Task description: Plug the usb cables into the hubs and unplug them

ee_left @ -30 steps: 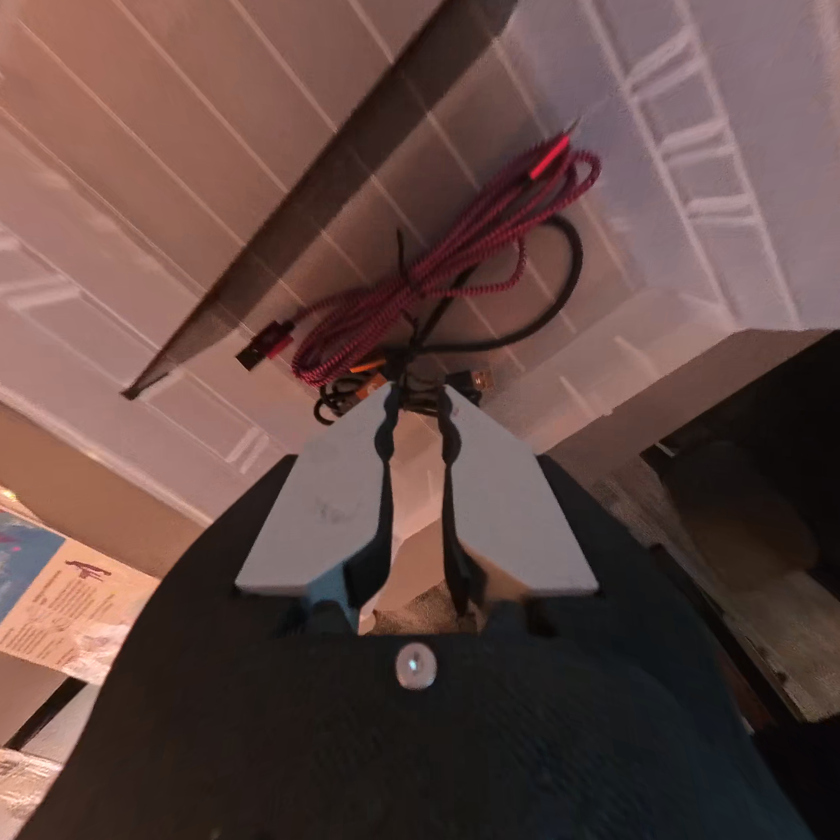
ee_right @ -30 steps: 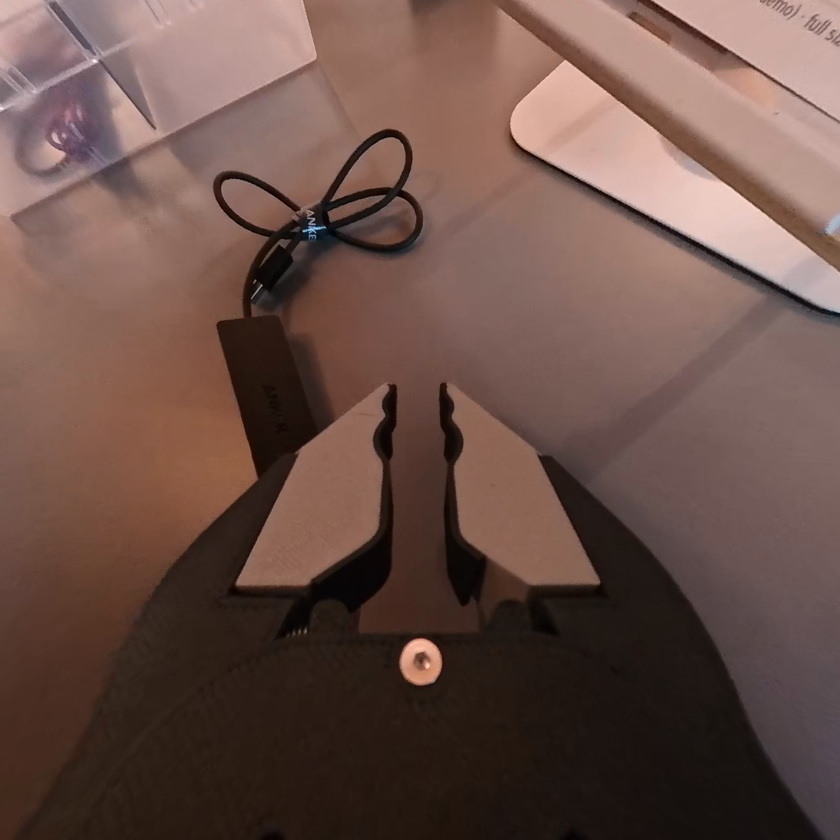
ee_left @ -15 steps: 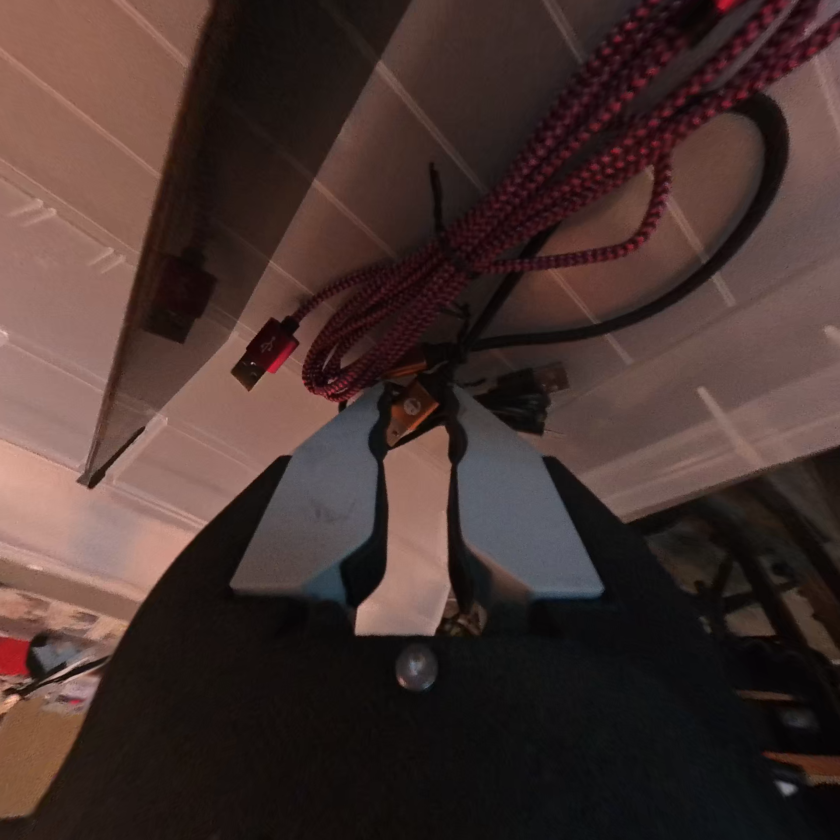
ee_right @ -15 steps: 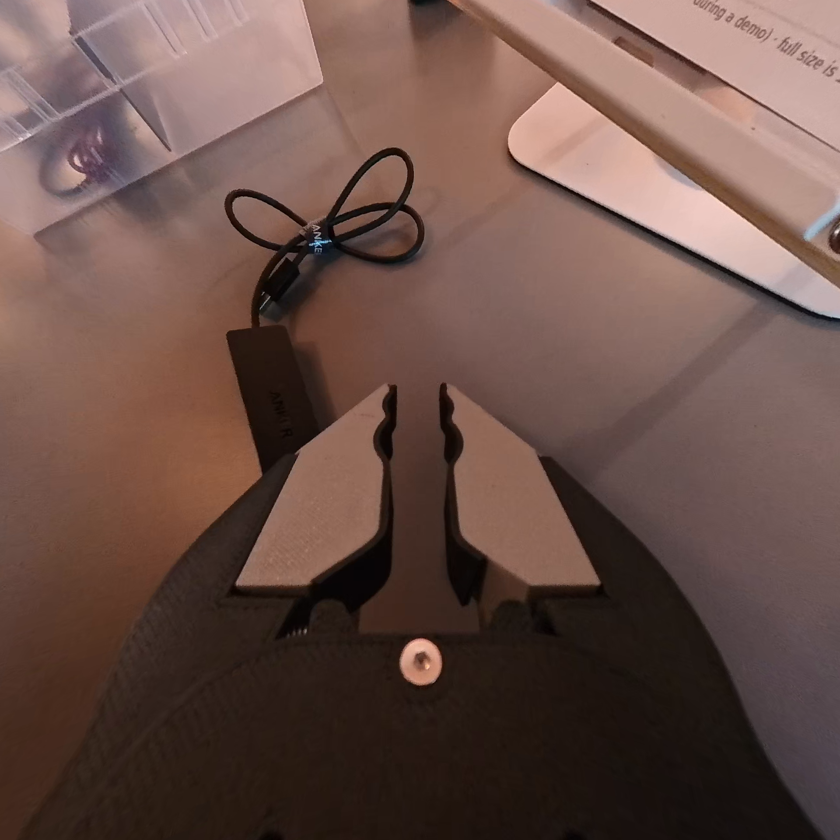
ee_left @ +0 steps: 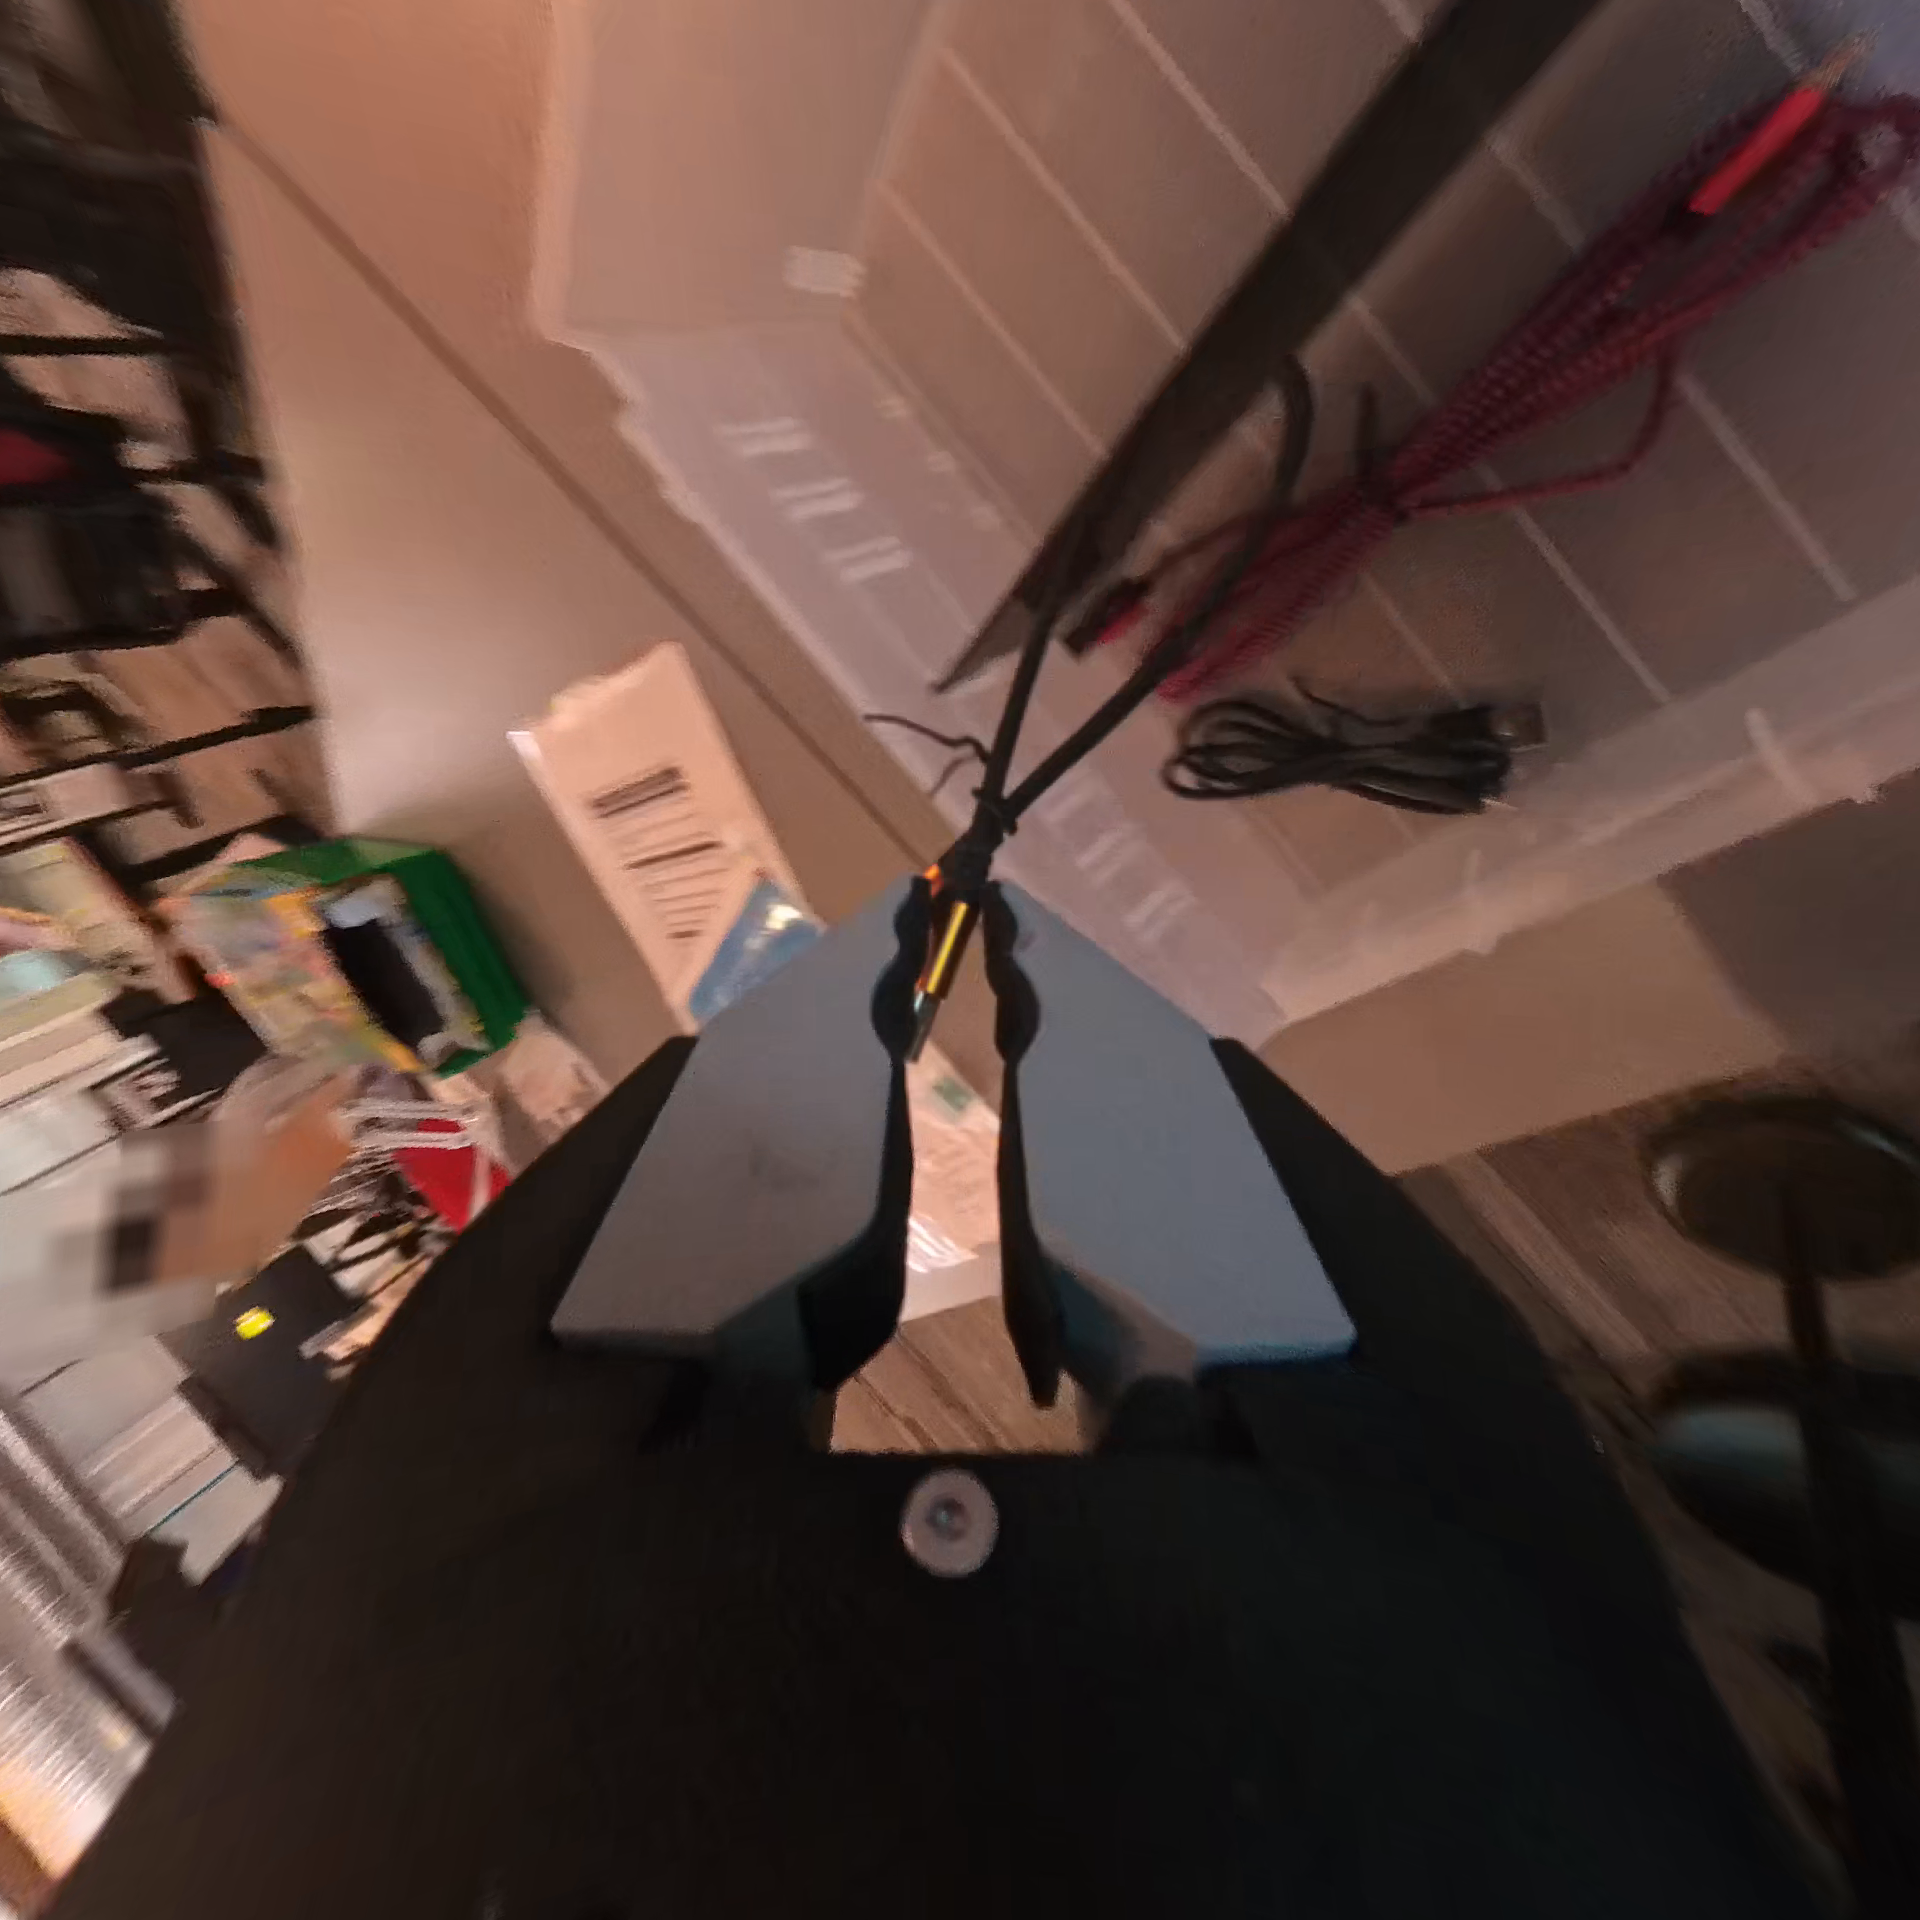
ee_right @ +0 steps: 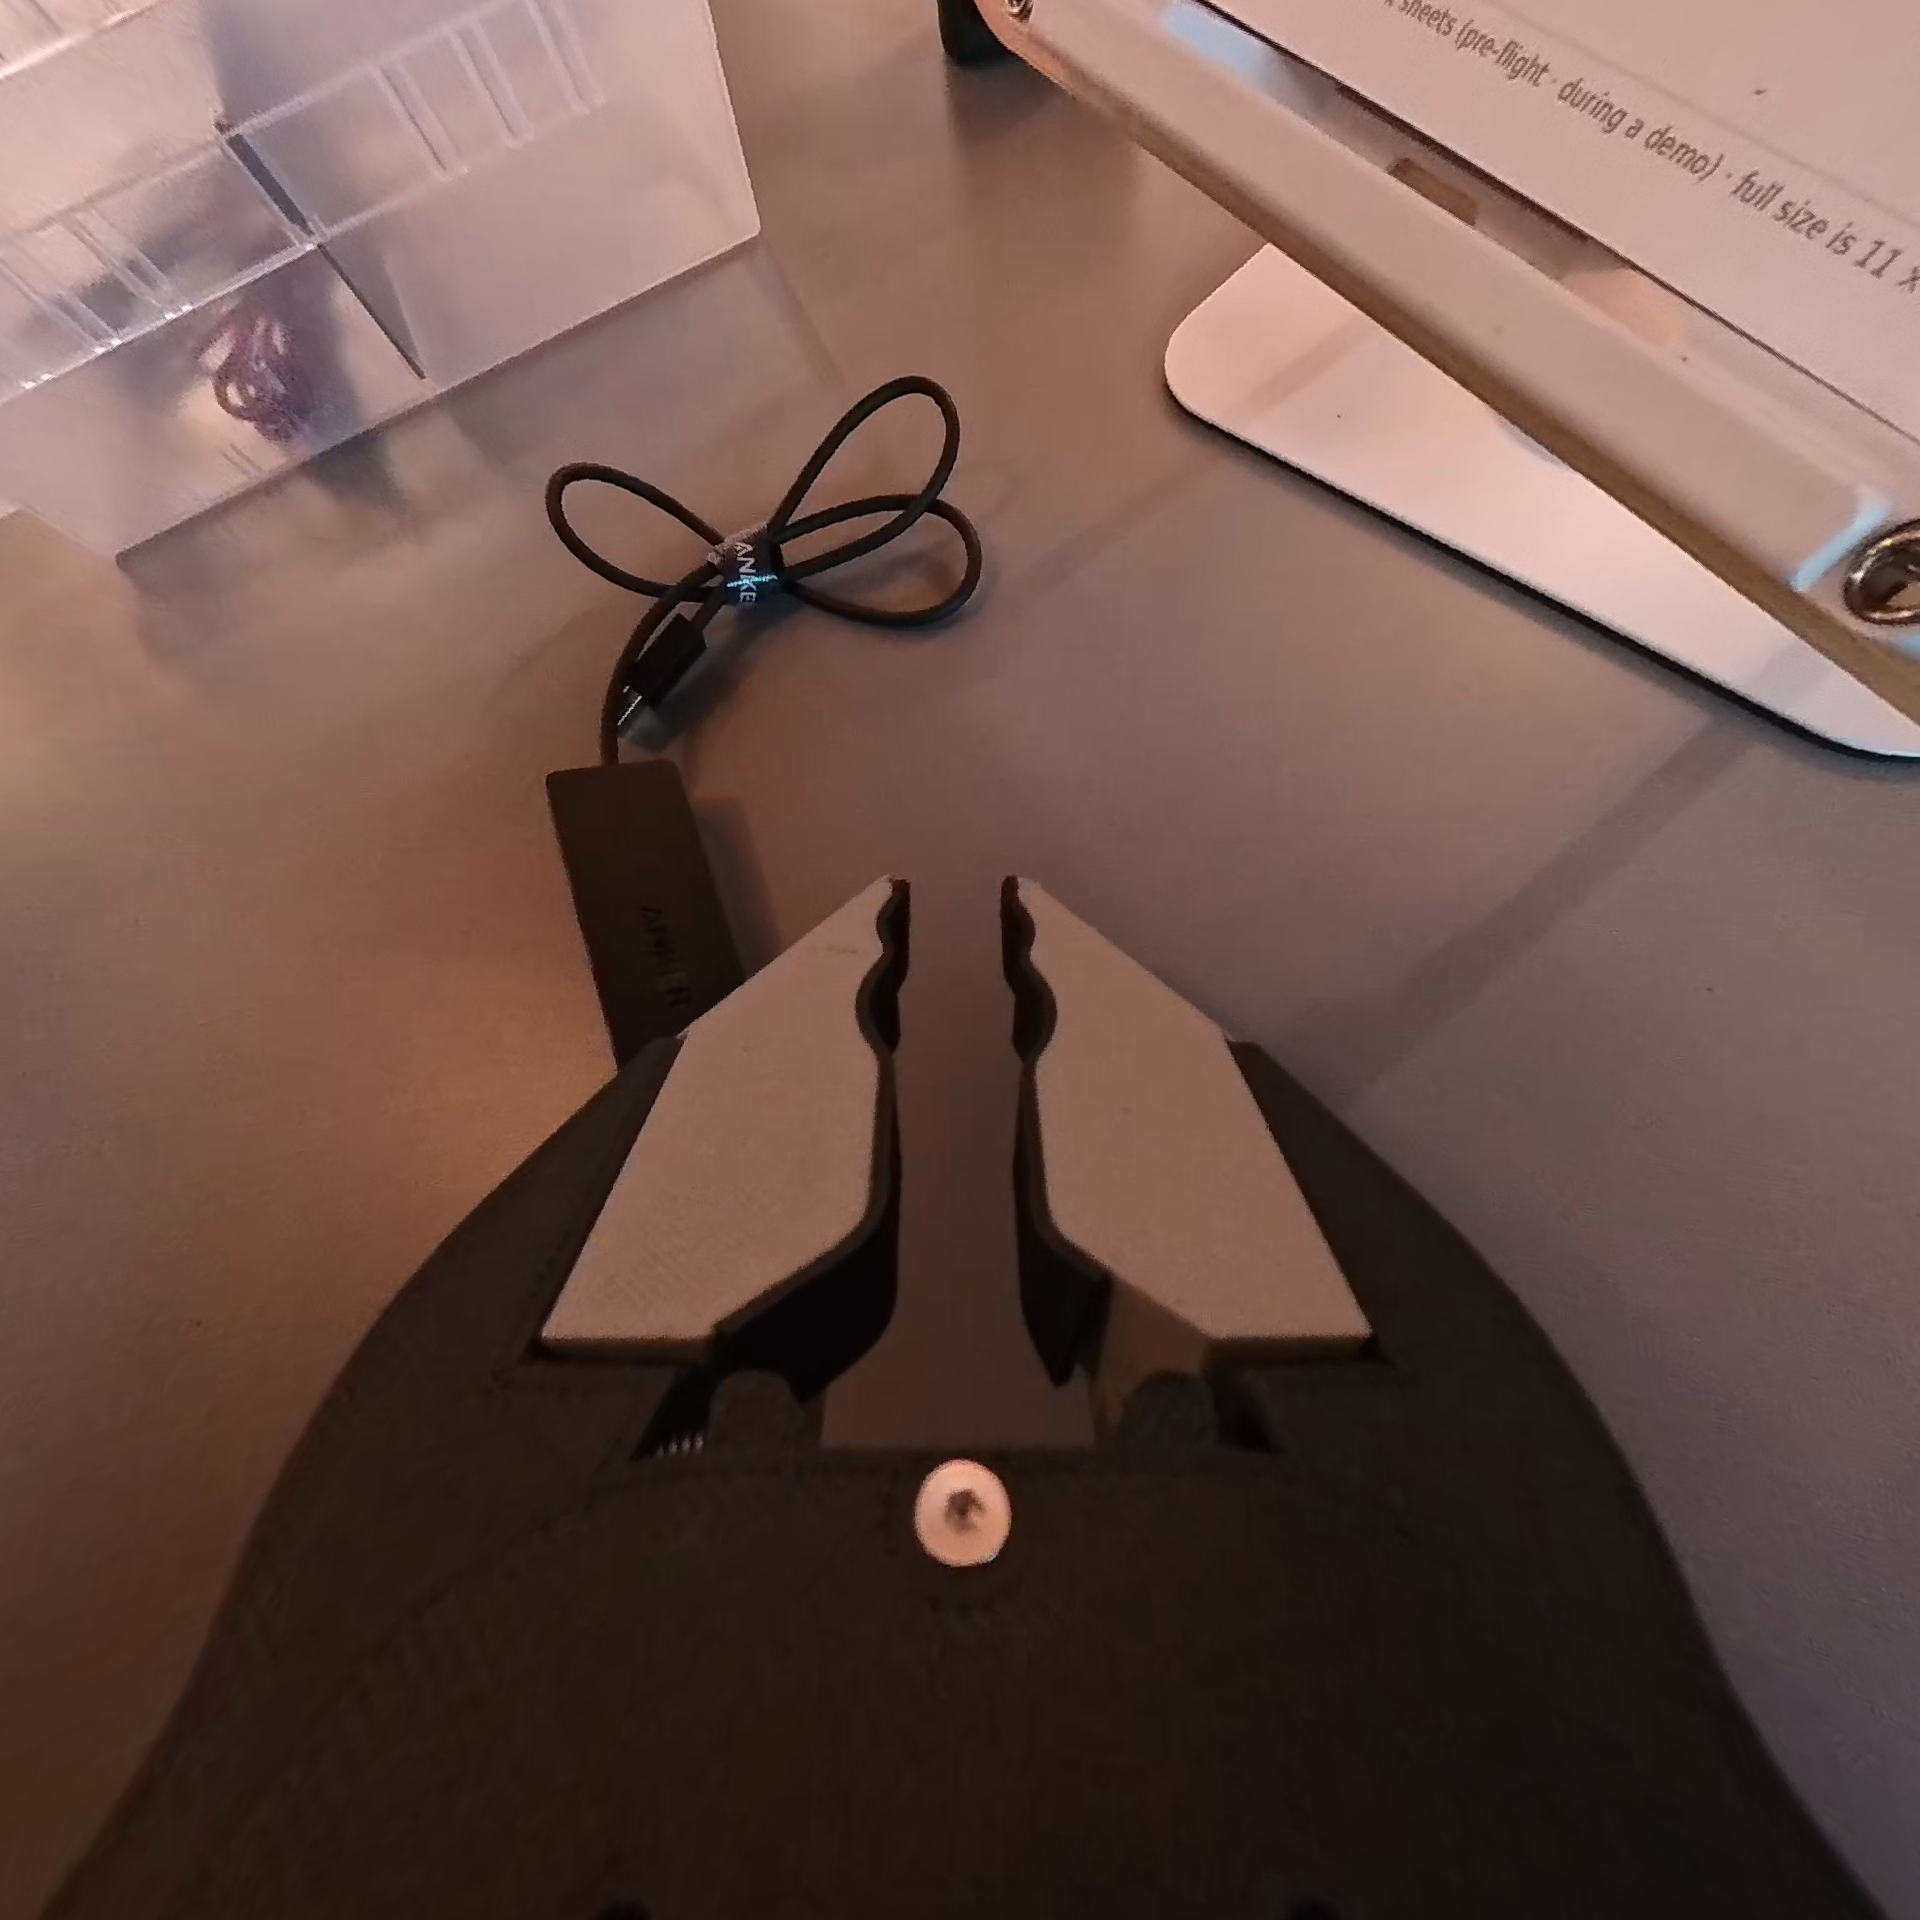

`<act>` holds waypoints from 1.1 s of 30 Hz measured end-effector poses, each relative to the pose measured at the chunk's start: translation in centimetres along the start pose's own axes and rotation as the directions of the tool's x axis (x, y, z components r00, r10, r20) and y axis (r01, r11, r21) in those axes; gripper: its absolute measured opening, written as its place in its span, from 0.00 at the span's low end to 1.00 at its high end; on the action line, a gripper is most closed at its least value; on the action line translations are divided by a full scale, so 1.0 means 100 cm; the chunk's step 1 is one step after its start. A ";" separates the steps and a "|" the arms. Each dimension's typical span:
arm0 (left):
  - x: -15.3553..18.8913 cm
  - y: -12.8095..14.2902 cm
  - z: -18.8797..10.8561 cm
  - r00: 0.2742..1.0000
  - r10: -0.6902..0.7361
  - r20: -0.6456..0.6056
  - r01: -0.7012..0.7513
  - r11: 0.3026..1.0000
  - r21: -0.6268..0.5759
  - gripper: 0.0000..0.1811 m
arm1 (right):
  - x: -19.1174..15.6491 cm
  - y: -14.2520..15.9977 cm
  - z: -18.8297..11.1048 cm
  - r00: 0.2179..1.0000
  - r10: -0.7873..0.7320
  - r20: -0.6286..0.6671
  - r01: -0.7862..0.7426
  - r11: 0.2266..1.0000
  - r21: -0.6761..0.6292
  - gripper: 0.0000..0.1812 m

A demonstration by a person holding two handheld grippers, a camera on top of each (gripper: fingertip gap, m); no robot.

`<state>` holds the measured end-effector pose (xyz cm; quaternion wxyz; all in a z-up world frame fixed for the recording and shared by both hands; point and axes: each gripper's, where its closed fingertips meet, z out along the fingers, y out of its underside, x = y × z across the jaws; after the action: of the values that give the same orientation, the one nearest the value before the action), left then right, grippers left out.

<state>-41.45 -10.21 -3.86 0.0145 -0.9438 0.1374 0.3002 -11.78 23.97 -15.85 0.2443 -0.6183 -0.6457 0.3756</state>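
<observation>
blurred shelves (ee_left: pixel 156 582) behind left hand-held gripper (ee_left: pixel 951 902), perhaps pinching plug (ee_left: pixel 940 961)

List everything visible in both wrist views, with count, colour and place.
Black cable with orange-gold USB plug: 1, held between left gripper's fingers.
Red braided cable: 1, in clear plastic organiser.
Black coiled cable: 1, same organiser.
Clear plastic organiser: 1, table's far left.
Flat black USB hub: 1, on grey table.
Hub's tied black lead: 1, beyond hub.
White stand base: 1, far right.
Left gripper: shut on plug.
Right gripper: open, empty.
</observation>
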 end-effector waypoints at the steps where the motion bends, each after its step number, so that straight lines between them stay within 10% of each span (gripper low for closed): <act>1: -0.011 -0.002 -0.012 0.998 -0.018 0.055 0.016 1.000 0.025 0.04 | 0.000 0.000 0.000 1.000 0.000 -0.001 0.000 1.000 0.002 0.08; 10: 0.006 -0.109 -0.125 0.969 -0.054 0.239 -0.065 0.885 0.462 0.03 | 0.003 -0.005 -0.005 1.000 0.006 -0.012 -0.006 0.999 0.036 0.07; 15: 0.120 -0.216 -0.159 0.975 0.144 0.170 -0.222 0.686 0.693 0.03 | 0.011 -0.010 -0.012 0.999 0.045 -0.020 -0.043 0.996 0.082 0.07; 21: 0.278 -0.327 -0.112 0.907 0.409 -0.099 -0.170 0.572 0.803 0.03 | 0.018 -0.014 -0.019 0.994 0.105 0.000 -0.104 0.985 0.136 0.08; 25: 0.331 -0.340 -0.063 0.833 0.528 -0.167 -0.254 0.632 0.733 0.13 | 0.021 -0.016 -0.024 0.992 0.129 0.012 -0.129 0.980 0.154 0.08; 33: 0.270 -0.343 -0.089 0.822 0.469 -0.323 0.016 0.549 0.836 0.25 | -0.031 -0.033 -0.025 0.967 -0.012 0.256 -0.044 0.976 0.211 0.19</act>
<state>-6.12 15.05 -13.87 0.3650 -0.8464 0.3832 -0.0598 -11.54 21.53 -11.30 0.2214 -0.5397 -0.6224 0.5218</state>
